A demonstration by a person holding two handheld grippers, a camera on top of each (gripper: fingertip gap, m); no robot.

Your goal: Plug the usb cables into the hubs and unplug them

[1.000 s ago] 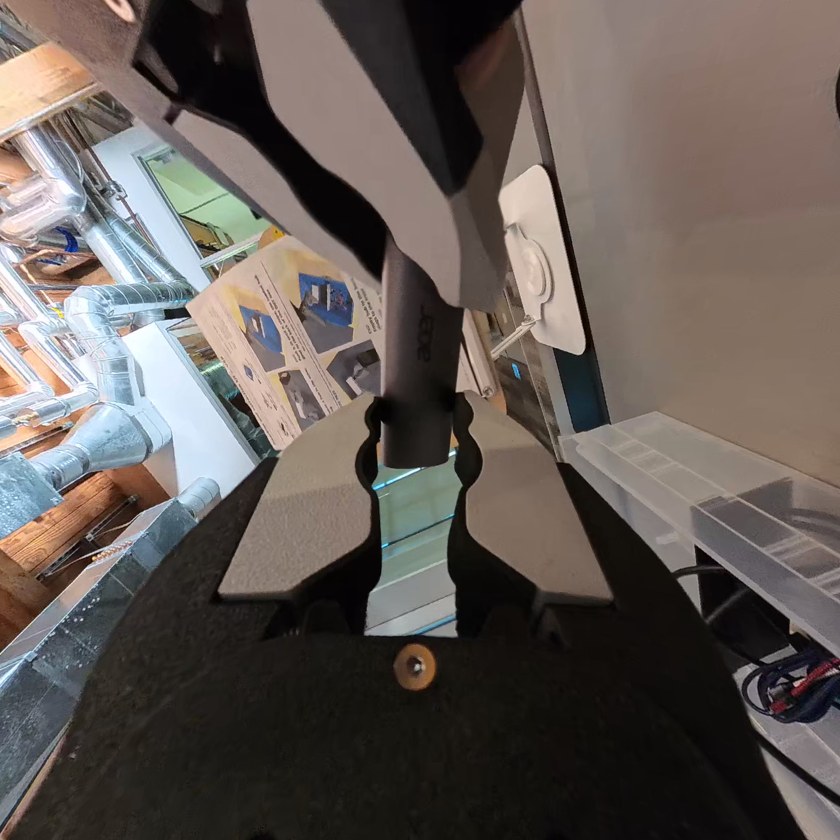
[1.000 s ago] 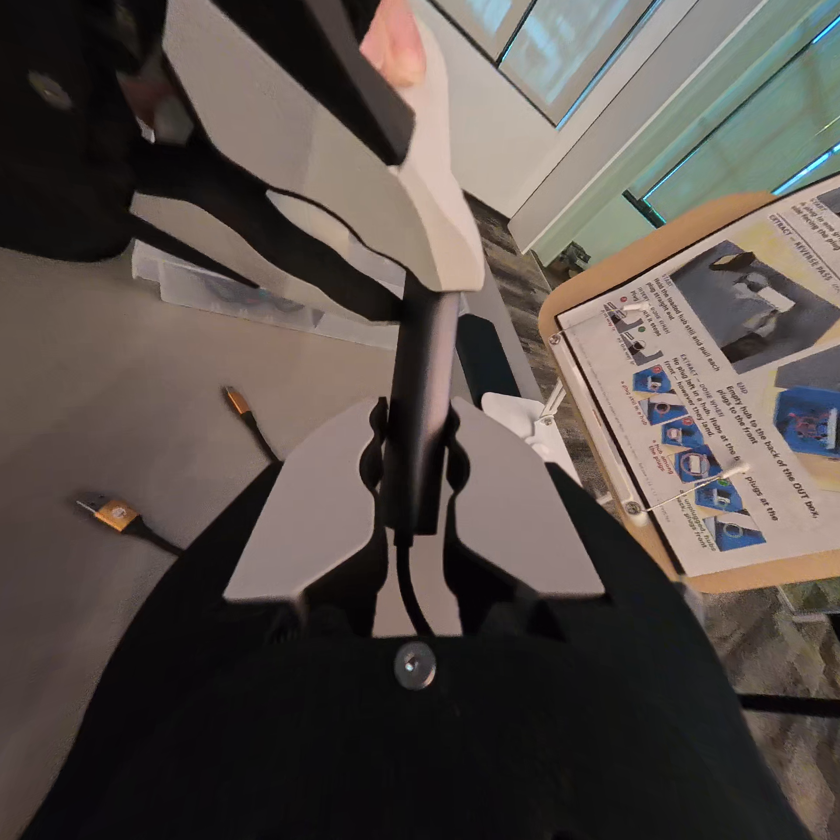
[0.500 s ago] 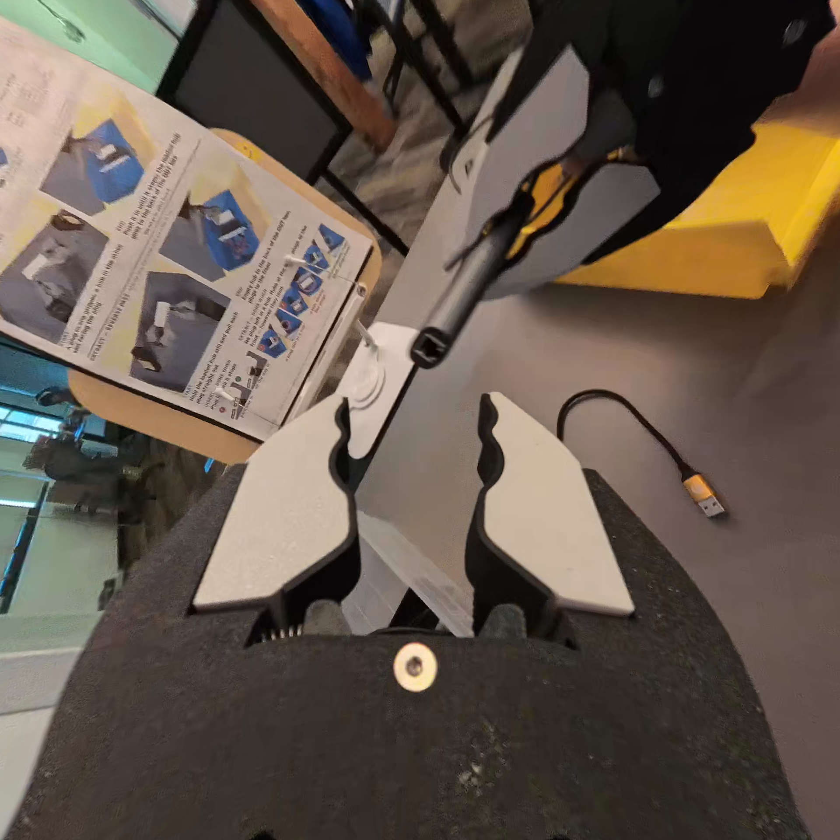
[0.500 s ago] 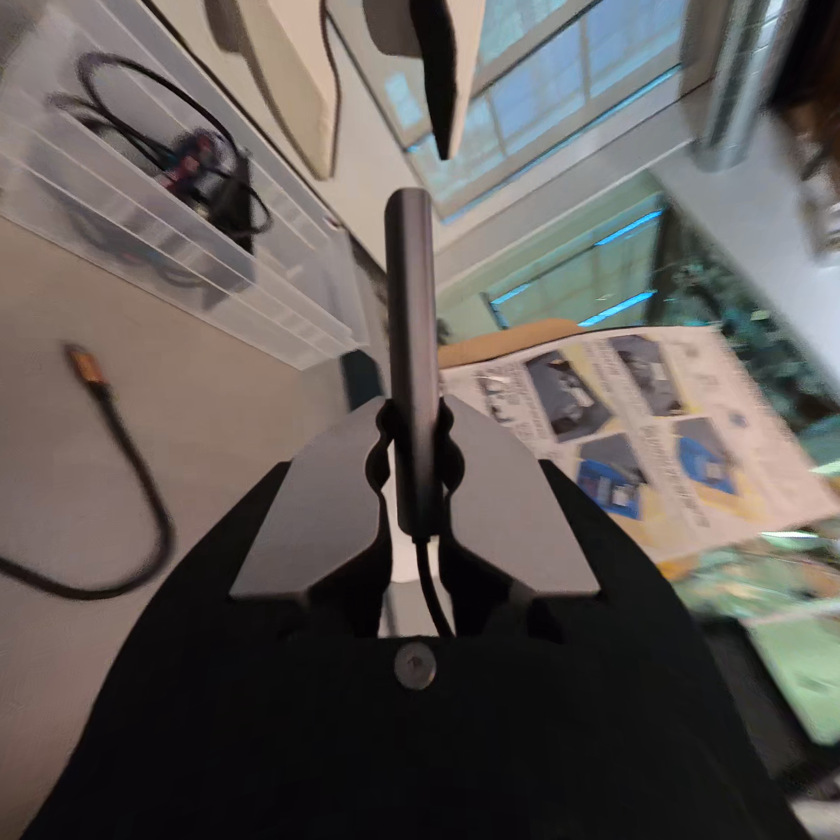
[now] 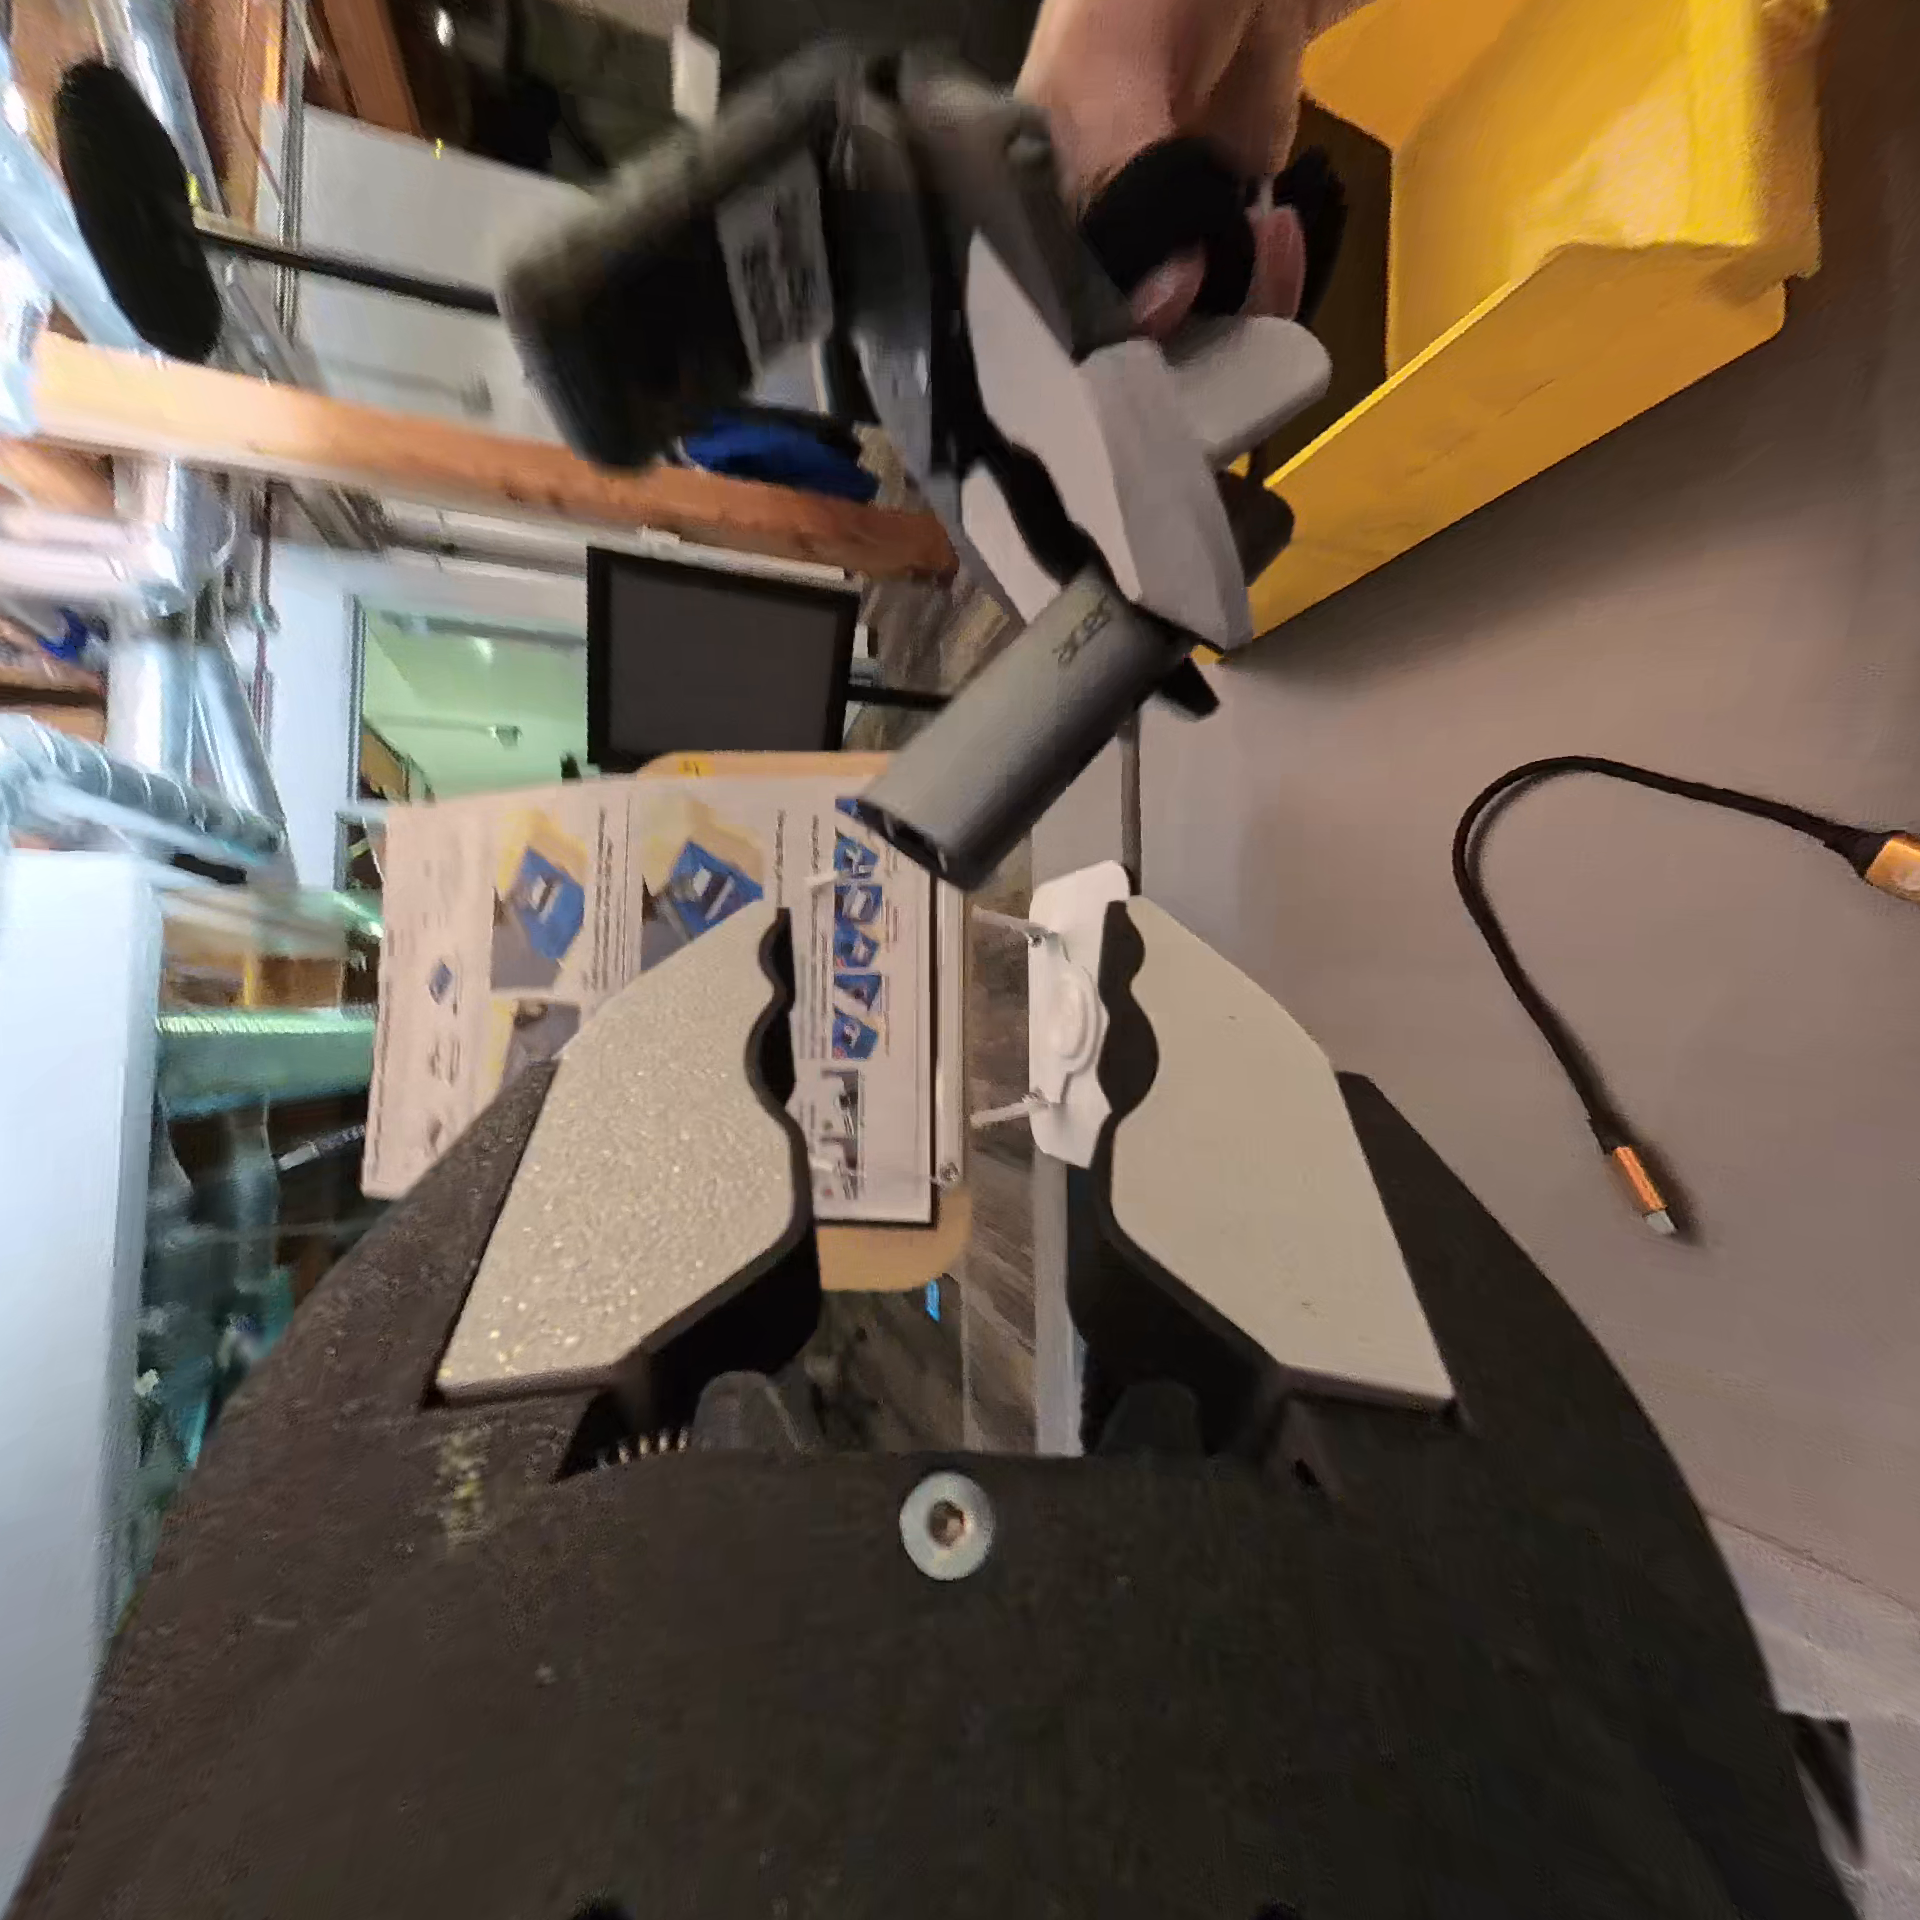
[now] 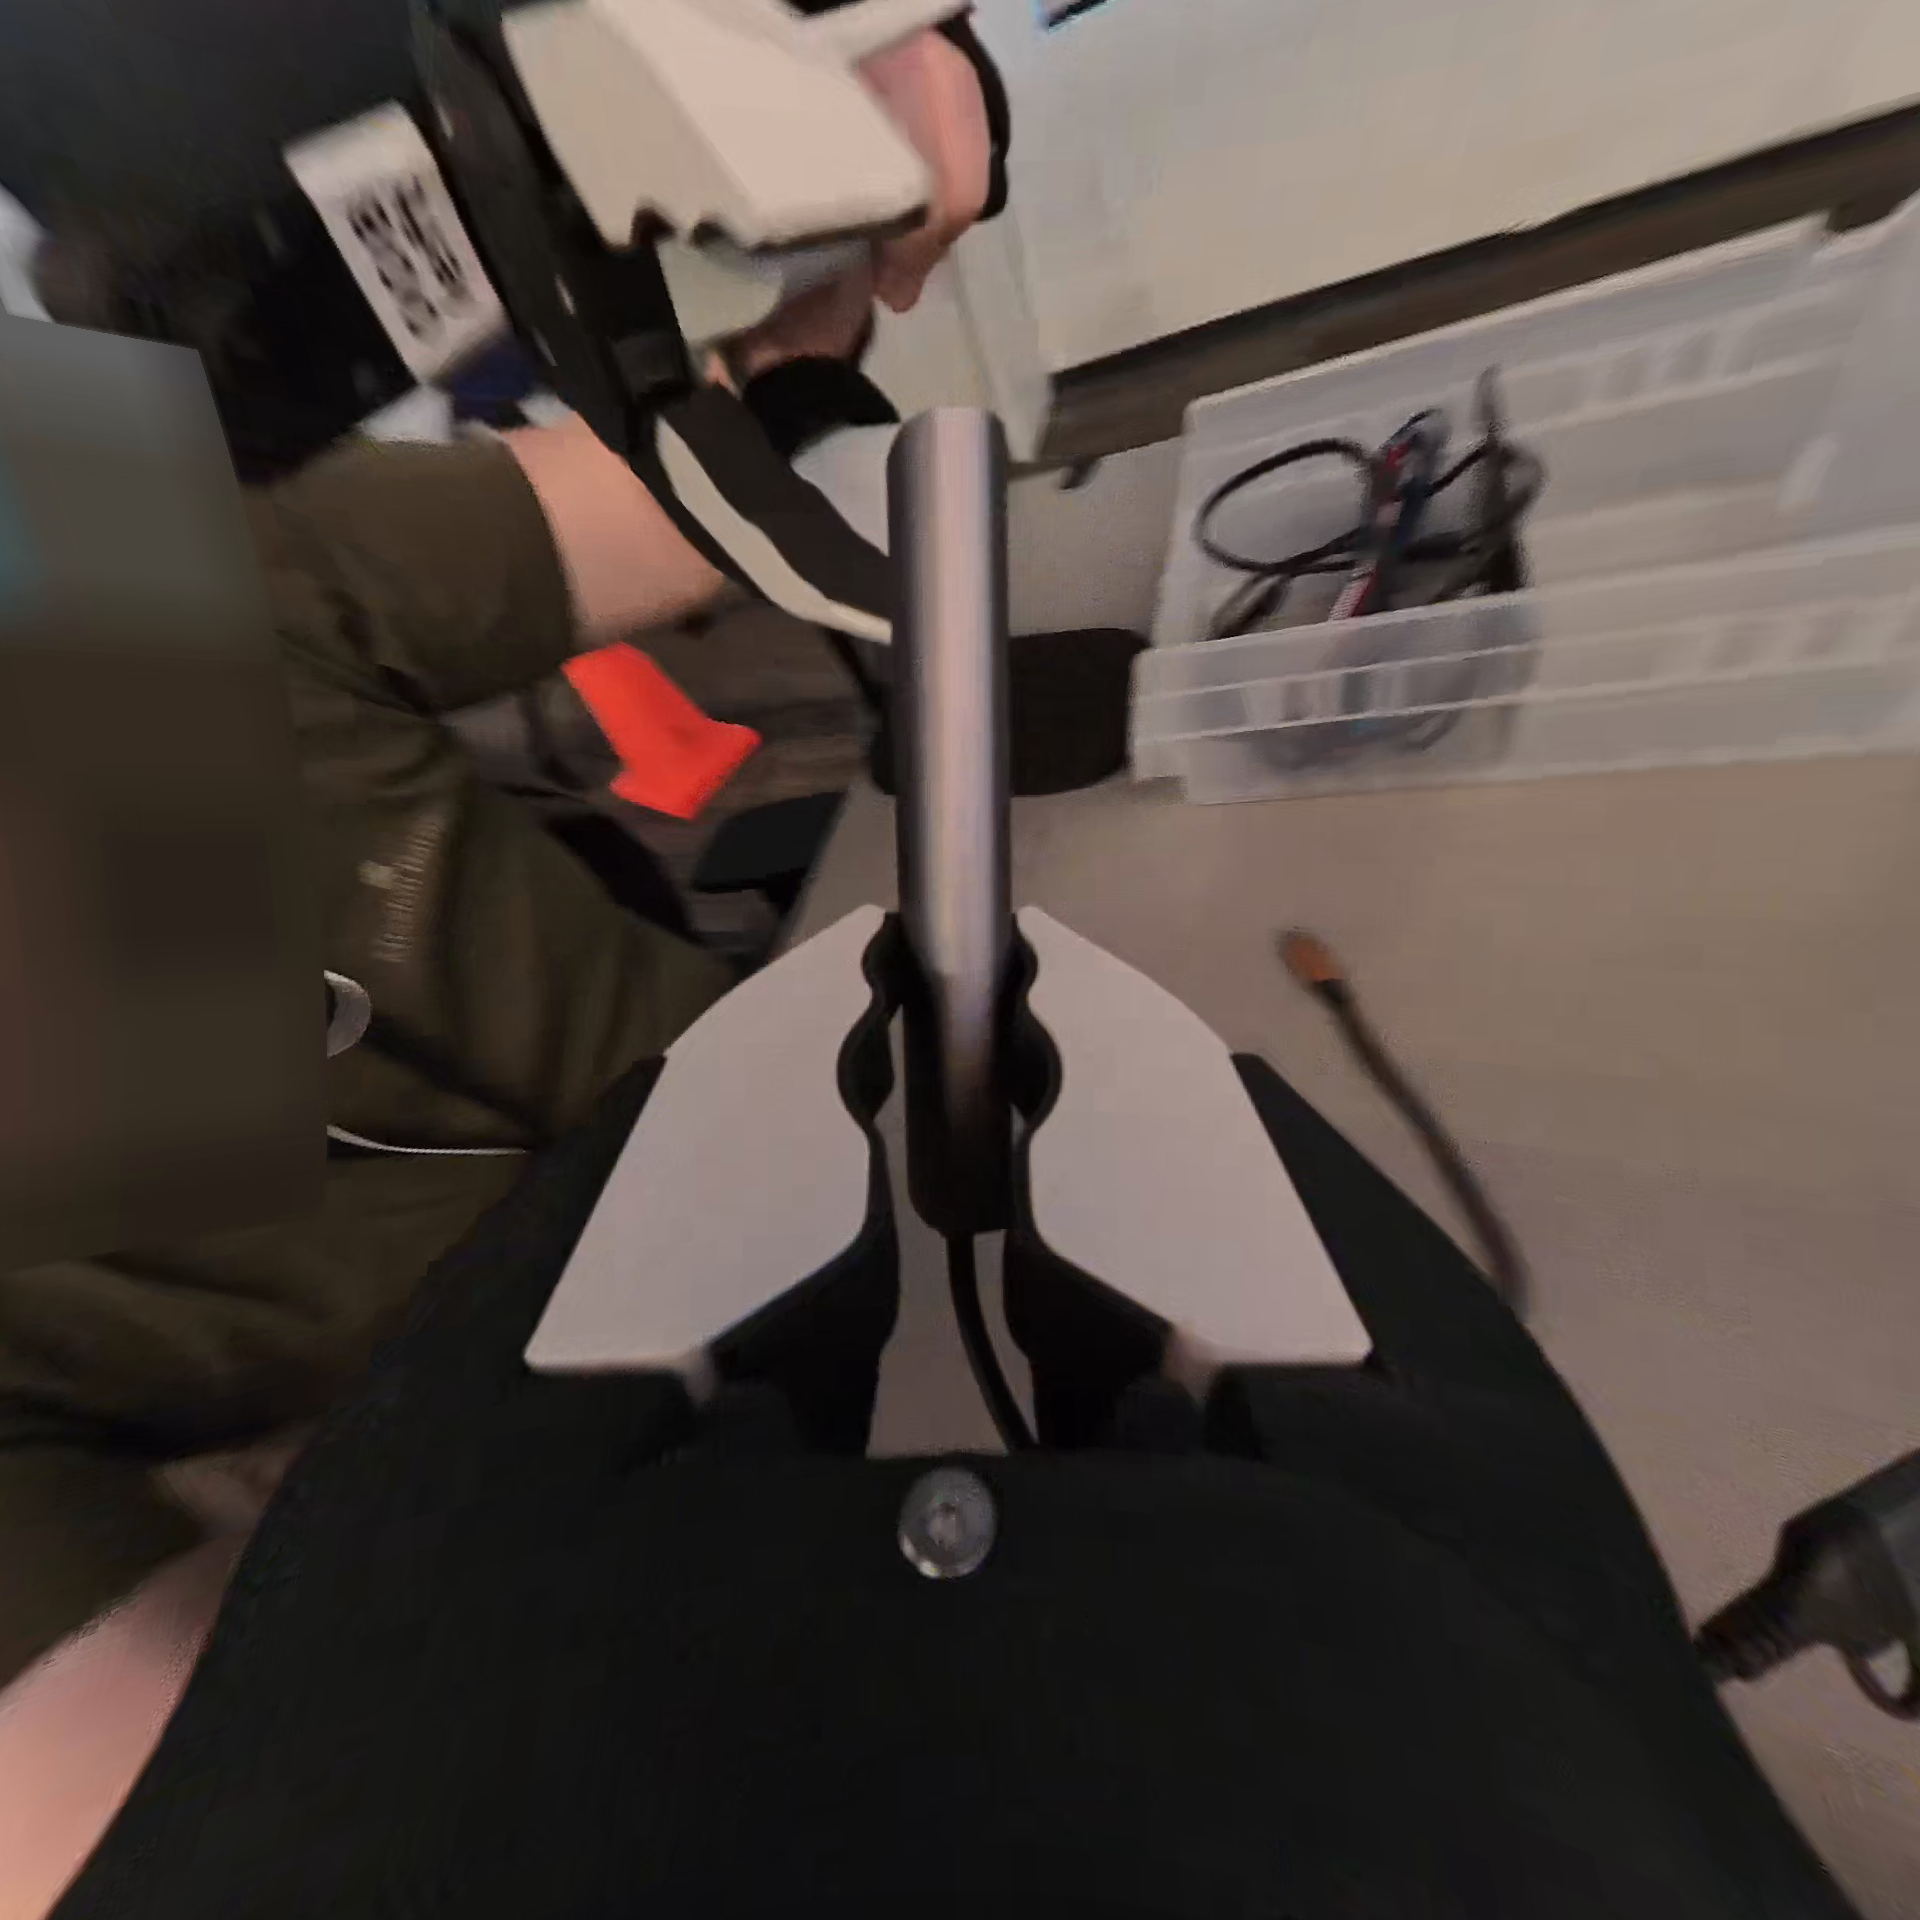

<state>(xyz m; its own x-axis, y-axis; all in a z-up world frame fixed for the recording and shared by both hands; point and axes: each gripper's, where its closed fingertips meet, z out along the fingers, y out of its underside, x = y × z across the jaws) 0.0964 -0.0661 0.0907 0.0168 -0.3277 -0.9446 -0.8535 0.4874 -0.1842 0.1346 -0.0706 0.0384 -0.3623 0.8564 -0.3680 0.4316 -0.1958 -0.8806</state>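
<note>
Between the fingers of the right gripper [image 6: 956, 1049] sits the hub [image 6: 948, 790], a slim grey metal stick pinched near its tail end, with its own thin black lead running back under the fingers. Most of the hub's length juts forward past the fingertips, free in the air above the grey table [image 6: 1299, 1143]. The left gripper [image 5: 951, 1023] is spread wide and holds nothing; seen from it, the hub's open end hangs just beyond its fingertips and points toward it.

The step in hand looks like fetching a cable to mate with the hub. One black cable [image 5: 1538, 997] with an orange plug lies loose on the table to the right of the hub in the left view, well apart from it; its curl ends in a second orange plug at the frame edge. From the right view an orange-tipped cable [image 6: 1382, 1070] lies just right of the hub, too blurred to tell which it is.

To do this well, keep the hub steady and level in the pinch, since the long overhang will lever under pushing force. The open gripper should take the plug by its orange shell, close behind the metal tip, squarely, so plug and port line up before any push.
</note>
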